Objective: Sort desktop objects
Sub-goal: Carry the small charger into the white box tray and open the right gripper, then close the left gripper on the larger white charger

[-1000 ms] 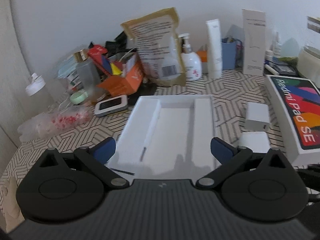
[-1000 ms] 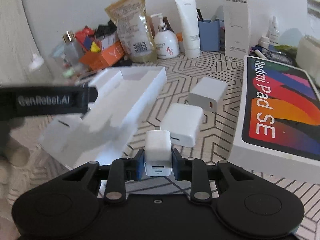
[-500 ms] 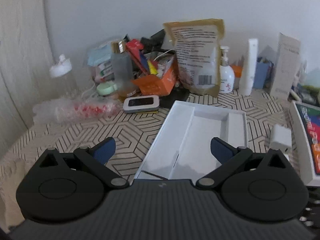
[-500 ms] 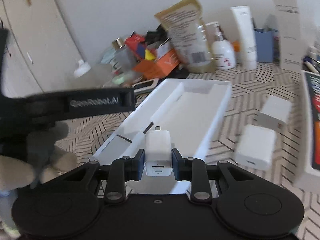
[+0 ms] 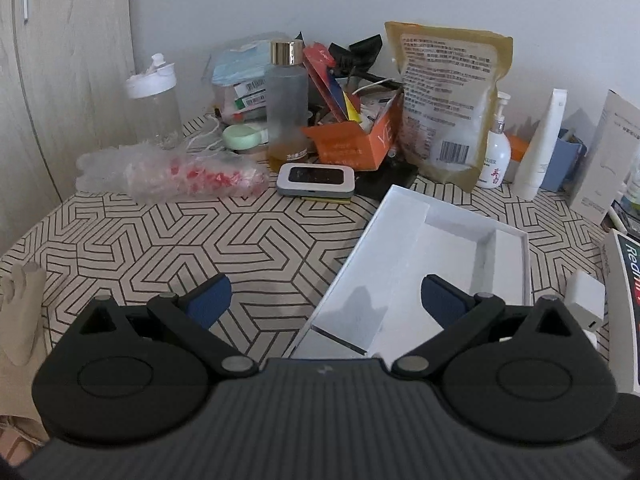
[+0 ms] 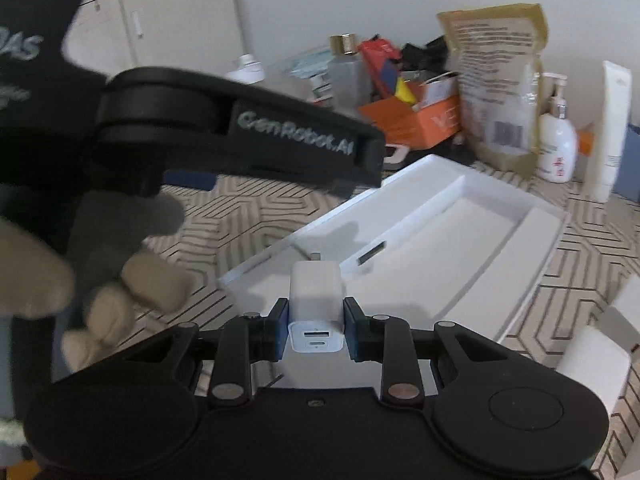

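Observation:
My right gripper (image 6: 316, 320) is shut on a small white USB charger (image 6: 317, 300) and holds it over the near end of the white divided tray (image 6: 532, 256). The tray also shows in the left wrist view (image 5: 516, 264), lying on the patterned table. My left gripper (image 5: 326, 300) is open and empty, over the tray's near left corner; its black body (image 6: 240, 136) crosses the right wrist view at upper left. Another white charger (image 5: 586, 300) lies right of the tray. A white block (image 6: 596, 364) lies at the lower right.
A Redmi Pad box (image 5: 628, 280) sits at the right edge. Clutter lines the back: a brown pouch (image 5: 444, 112), orange box (image 5: 360, 140), frosted bottle (image 5: 286, 100), shaker bottle (image 5: 154, 104), grey device (image 5: 316, 179), plastic bag (image 5: 172, 170), lotion bottle (image 5: 496, 152).
Both grippers have swung left. The right one has carried the charger from beside the tray to over its near end. The left one has backed off leftward and stays open.

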